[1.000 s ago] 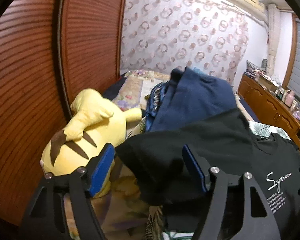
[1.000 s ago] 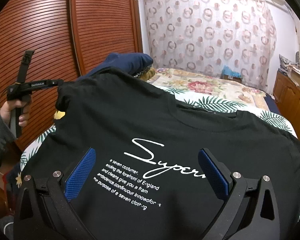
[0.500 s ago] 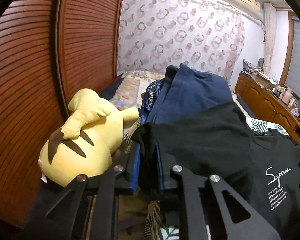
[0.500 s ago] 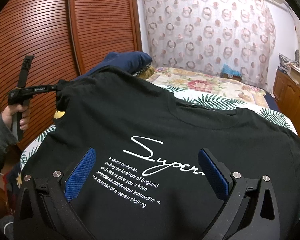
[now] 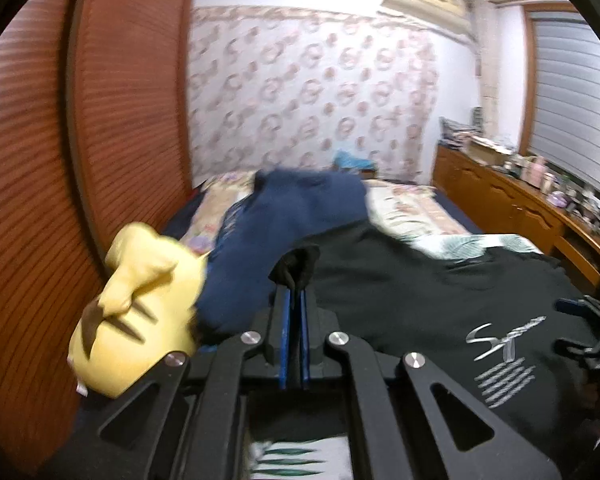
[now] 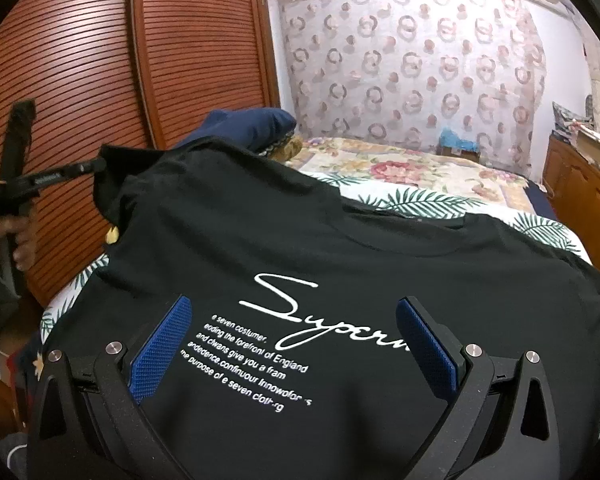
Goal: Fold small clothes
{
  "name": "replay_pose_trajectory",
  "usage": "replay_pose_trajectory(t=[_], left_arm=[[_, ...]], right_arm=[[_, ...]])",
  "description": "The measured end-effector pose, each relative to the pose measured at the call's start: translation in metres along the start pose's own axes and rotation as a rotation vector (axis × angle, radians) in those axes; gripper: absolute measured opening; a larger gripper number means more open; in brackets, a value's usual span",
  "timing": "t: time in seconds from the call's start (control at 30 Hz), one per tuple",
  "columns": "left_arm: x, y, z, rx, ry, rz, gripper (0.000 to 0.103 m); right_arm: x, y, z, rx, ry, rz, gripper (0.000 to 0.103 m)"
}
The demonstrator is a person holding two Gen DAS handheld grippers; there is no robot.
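Note:
A black T-shirt (image 6: 300, 240) with white script print lies spread on the bed; it also shows in the left wrist view (image 5: 440, 292). My left gripper (image 5: 294, 292) is shut on the shirt's left sleeve edge, a tuft of black cloth bunched at its tips. In the right wrist view the left gripper (image 6: 88, 166) holds that sleeve lifted at the far left. My right gripper (image 6: 292, 320) is open and empty, its blue pads over the printed chest, low on the shirt.
A yellow plush toy (image 5: 140, 304) and a navy garment (image 5: 292, 216) lie left of the shirt beside the wooden louvred wardrobe doors (image 6: 100, 60). The bed's floral and palm-leaf cover (image 6: 400, 176) stretches behind. A wooden dresser (image 5: 520, 208) runs along the right.
My left gripper closed on the shirt's sleeve edge and has lifted it, the view blurring with motion. My right gripper has stayed open over the print.

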State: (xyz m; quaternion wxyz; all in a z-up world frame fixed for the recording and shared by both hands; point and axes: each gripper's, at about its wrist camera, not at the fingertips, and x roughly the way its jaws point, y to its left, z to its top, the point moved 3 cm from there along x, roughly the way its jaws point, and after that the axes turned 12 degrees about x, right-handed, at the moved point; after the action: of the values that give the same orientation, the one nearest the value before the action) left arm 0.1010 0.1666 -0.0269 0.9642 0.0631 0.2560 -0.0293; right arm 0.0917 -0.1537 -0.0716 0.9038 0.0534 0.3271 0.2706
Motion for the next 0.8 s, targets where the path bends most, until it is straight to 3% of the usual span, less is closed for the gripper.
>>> replay_pose_trajectory(t=[0.3,0.57,0.8], left_arm=[[-0.009,-0.076,0.066,0.107,-0.036,-0.167,0.000],[0.010,-0.146,0.091,0.168,-0.011,-0.297,0.000],[0.031,-0.180,0.096,0.201,0.041,-0.270,0.004]], right_arm=[[-0.029,-0.028,0.011,0.050,-0.058,-0.041,0.103],[-0.050,-0.056,0.010,0.094,-0.085,-0.085,0.103],[-0.055,-0.072,0.006,0.122,-0.088,-0.102,0.103]])
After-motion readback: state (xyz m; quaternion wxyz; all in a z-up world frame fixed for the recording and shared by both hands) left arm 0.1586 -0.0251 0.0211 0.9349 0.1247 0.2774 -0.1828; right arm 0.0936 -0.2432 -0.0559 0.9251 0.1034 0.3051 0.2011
